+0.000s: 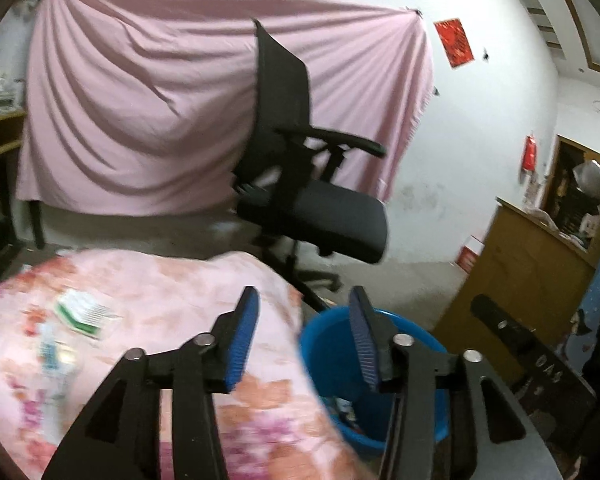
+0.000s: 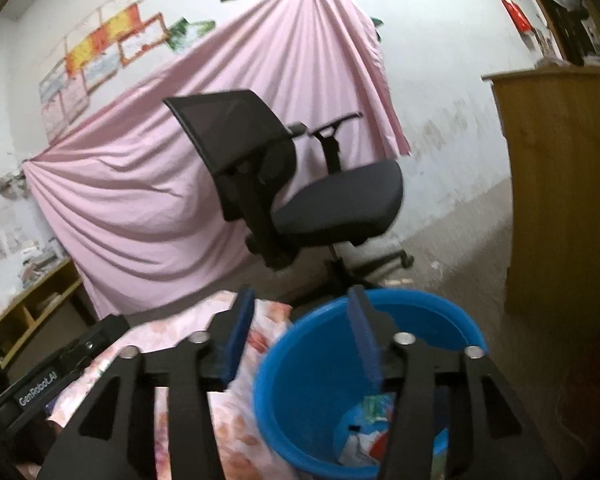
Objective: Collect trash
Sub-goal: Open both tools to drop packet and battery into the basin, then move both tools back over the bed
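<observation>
A: Trash (image 2: 370, 436) — how does it look?
B: Crumpled wrappers, white, red and green, at the bottom of the blue bucket (image 2: 300, 360) beside the floral-covered table (image 1: 160, 292). A green-and-white packet (image 1: 84, 312) lies on the cloth.
A: Grippers?
B: Left gripper (image 1: 304, 336) and right gripper (image 2: 300, 336) both spread, empty.

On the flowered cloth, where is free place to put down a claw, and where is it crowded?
The flowered cloth is bare between the green and white packet and the blue bucket, just ahead of the left claw. The cloth's left side is crowded with the packet and blurred wrappers. The bucket already holds trash.
</observation>
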### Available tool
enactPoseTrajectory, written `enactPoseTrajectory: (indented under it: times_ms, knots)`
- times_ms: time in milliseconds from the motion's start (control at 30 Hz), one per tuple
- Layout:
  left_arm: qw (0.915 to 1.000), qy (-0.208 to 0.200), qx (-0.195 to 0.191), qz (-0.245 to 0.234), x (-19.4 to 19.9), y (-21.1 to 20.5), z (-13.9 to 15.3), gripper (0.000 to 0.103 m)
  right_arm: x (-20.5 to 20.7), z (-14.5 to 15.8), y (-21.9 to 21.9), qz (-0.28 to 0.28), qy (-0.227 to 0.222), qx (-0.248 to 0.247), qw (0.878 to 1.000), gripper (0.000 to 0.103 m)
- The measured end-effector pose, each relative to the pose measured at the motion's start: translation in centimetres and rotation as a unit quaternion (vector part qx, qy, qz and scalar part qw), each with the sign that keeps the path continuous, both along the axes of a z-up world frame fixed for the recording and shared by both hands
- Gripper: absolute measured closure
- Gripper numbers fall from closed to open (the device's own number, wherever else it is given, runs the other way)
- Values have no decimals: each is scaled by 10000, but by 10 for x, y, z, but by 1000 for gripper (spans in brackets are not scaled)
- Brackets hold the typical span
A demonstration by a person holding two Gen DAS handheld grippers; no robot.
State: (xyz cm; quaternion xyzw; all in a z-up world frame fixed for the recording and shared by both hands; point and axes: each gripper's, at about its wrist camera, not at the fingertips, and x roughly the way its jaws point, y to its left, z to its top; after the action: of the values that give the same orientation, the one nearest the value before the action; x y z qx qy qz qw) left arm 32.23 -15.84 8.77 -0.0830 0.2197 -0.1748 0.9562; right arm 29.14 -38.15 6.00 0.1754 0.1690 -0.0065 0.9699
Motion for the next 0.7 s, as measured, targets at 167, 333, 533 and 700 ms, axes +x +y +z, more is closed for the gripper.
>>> enactPoseTrajectory:
  times_ms: [167, 333, 533, 700]
  knots:
    - [9980, -261, -31, 574, -17, 49, 7, 42, -3, 12, 32, 147, -430, -161, 9988, 18]
    - [9891, -707, -76, 1287, -41, 93, 12, 3, -8, 19, 65, 380, -854, -386, 9949, 0]
    - [9788, -996, 13, 1790, -61, 135, 9, 2, -16, 24, 102, 608, -1237, -665, 9882, 0]
    - [9690, -1297, 197, 2094, -84, 163, -2, 2, -29, 28, 126, 697, -1660, -843, 9801, 0]
